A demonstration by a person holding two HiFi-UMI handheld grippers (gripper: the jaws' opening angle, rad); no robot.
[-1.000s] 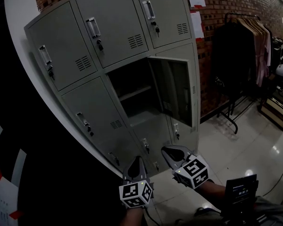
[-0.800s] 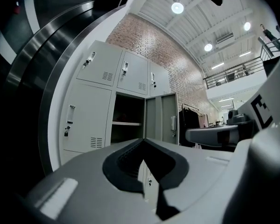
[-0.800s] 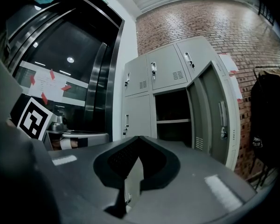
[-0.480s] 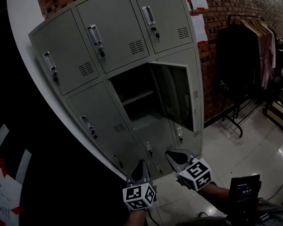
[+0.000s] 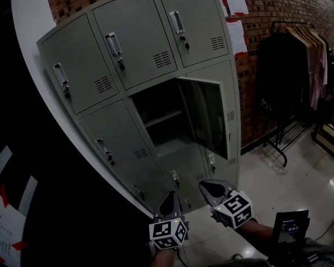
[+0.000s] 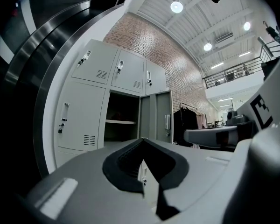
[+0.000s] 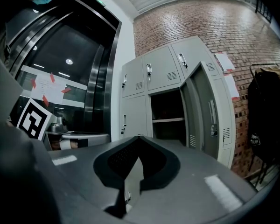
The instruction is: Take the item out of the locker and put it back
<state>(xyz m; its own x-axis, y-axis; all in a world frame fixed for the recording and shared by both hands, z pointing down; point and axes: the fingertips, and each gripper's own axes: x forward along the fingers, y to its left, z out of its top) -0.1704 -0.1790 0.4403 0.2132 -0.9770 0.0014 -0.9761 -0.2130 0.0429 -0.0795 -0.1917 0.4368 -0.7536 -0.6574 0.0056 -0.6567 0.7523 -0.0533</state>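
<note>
**Both jaws shut and empty, facing the open locker**

Since 1 second ago both of my grippers have slid lower in the head view, and the locker bank [image 5: 133, 43] has drifted a little to the right. The door and the inside of the open compartment look unchanged.

My left gripper [image 5: 170, 194] is clenched, tip against tip, with nothing between the pads. My right gripper [image 5: 207, 184] is clenched the same way and is also empty. Both point level toward the open compartment [image 5: 156, 102], and both are below it and well short of its mouth.

The door [image 5: 206, 115] hangs swung out on the right side of that compartment. A shelf [image 5: 162, 117] crosses its middle.

I cannot make out the item. Above and below the shelf the compartment is too dark in all 3 views to show whether anything lies in there, and nothing lies on the floor in front of it.

I judge this fits 2 stages equally. Either I am coming in for an item that sits somewhere in that dark, or it is already back on its shelf and I have drawn away empty. The frames do not settle which, so I will not name the next move. In either case the door's free edge, just right of the compartment, is what my right gripper must keep clear of.
</note>
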